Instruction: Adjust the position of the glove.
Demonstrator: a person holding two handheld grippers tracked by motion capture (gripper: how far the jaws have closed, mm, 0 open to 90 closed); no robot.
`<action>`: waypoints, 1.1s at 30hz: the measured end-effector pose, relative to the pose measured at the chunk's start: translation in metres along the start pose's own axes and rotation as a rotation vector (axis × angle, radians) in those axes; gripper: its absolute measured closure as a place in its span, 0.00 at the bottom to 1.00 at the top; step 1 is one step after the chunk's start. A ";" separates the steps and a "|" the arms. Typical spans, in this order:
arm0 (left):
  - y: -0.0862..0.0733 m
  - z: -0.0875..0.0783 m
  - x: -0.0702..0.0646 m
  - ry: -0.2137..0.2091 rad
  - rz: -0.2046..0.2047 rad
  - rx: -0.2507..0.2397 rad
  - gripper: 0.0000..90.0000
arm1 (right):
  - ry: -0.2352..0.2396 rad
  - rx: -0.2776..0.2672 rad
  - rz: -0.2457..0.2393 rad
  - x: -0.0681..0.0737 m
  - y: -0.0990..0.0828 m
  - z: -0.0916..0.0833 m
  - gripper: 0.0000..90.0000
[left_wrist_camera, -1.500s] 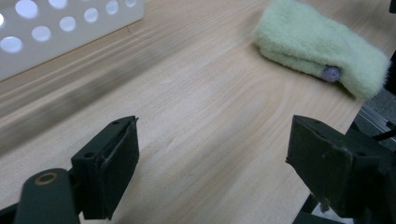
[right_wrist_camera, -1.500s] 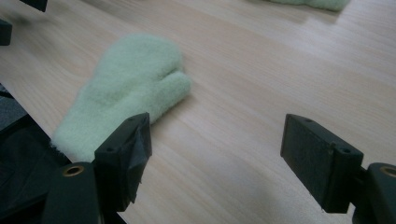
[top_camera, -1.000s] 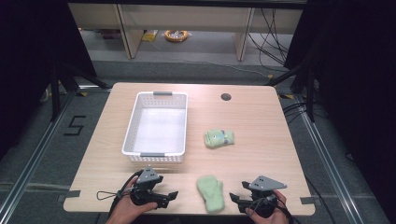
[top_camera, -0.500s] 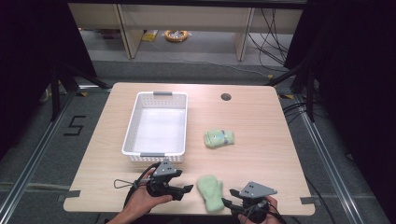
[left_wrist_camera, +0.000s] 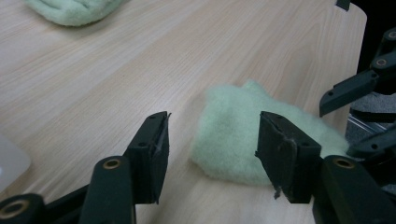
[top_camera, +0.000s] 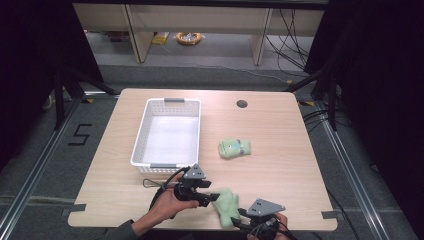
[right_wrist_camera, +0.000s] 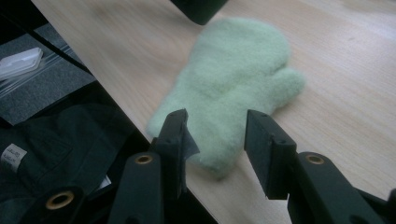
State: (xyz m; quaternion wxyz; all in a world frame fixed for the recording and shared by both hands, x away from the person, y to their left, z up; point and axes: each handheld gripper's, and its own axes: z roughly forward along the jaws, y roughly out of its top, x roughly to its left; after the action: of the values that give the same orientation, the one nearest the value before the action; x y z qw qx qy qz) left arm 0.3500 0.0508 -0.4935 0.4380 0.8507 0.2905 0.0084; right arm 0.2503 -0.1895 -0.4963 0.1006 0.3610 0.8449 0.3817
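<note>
A pale green fleece mitten (top_camera: 227, 206) lies flat near the table's front edge, thumb to the right. My left gripper (top_camera: 214, 198) reaches in from the left. In the left gripper view its jaws have just been closing and stand either side of the mitten's (left_wrist_camera: 233, 135) end, with a gap at the left pad (left_wrist_camera: 156, 147). My right gripper (top_camera: 241, 220) comes from the front edge. Its jaws have also just been closing and straddle the cuff of the mitten (right_wrist_camera: 238, 70), not pressing it. A second green mitten (top_camera: 234, 148) lies mid-table.
A white plastic basket (top_camera: 170, 102) stands empty at the left-centre of the wooden table (top_camera: 280, 125). A round cable hole (top_camera: 242, 104) sits near the far edge. The table's front edge runs right under the near mitten, with dark floor below.
My left hand has moved right from the table's front-left up to the near mitten. My right hand has shifted left to the mitten's cuff. The mitten stays put.
</note>
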 end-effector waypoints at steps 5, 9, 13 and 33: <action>0.003 0.008 0.001 -0.012 0.001 0.024 0.51 | -0.005 0.023 0.029 0.000 -0.002 0.002 0.66; 0.002 0.016 0.004 -0.028 0.022 0.064 0.55 | -0.014 0.037 0.029 -0.003 -0.005 0.008 0.66; -0.002 0.017 0.004 -0.051 0.014 0.085 0.63 | -0.010 0.054 0.049 -0.004 -0.005 0.009 0.70; -0.008 -0.007 -0.003 -0.048 -0.012 -0.011 0.89 | -0.037 0.036 -0.014 -0.014 0.003 -0.001 0.91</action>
State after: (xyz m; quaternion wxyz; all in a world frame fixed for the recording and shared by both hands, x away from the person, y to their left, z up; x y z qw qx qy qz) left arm 0.3413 0.0578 -0.4945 0.4495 0.8464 0.2851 -0.0132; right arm 0.2620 -0.1985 -0.4950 0.1122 0.3638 0.8521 0.3592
